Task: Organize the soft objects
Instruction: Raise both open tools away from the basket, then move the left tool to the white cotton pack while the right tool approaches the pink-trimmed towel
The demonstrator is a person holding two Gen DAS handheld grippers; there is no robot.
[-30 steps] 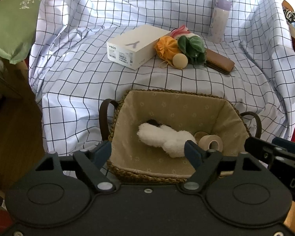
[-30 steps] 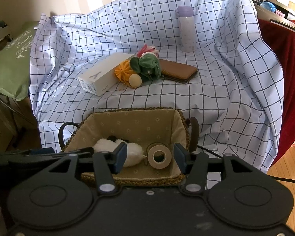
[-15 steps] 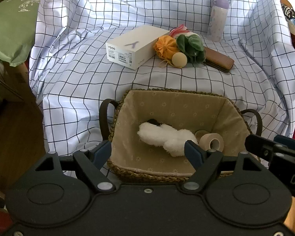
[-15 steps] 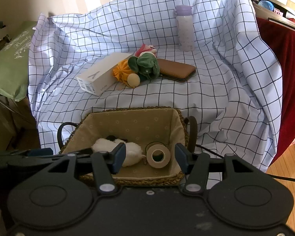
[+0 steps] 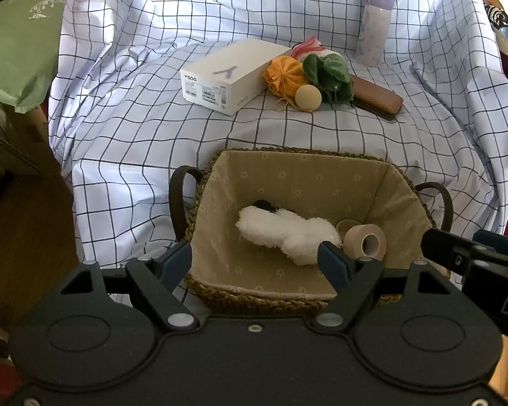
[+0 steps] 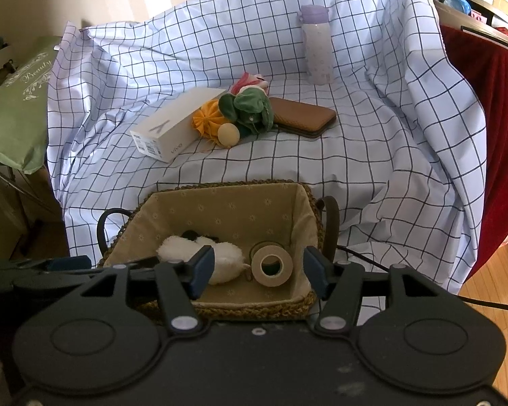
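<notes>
White fluffy plush (image 5: 288,233) lying in lined woven basket (image 5: 288,176), green plush (image 5: 328,74) and orange pouch (image 5: 282,76) behind on cloth

White box top (image 5: 232,73): a large grey "Y" mark.
White box end face: reads "V500", with barcode stickers below, print too small to make out.
White box long side (image 6: 176,150): "vivo" in pale grey.
Green cushion (image 5: 20,39): "Beauty" in white script, with white ornament.
Right tool (image 5: 491,264): letters "D" and "A", the rest cut off.
</notes>
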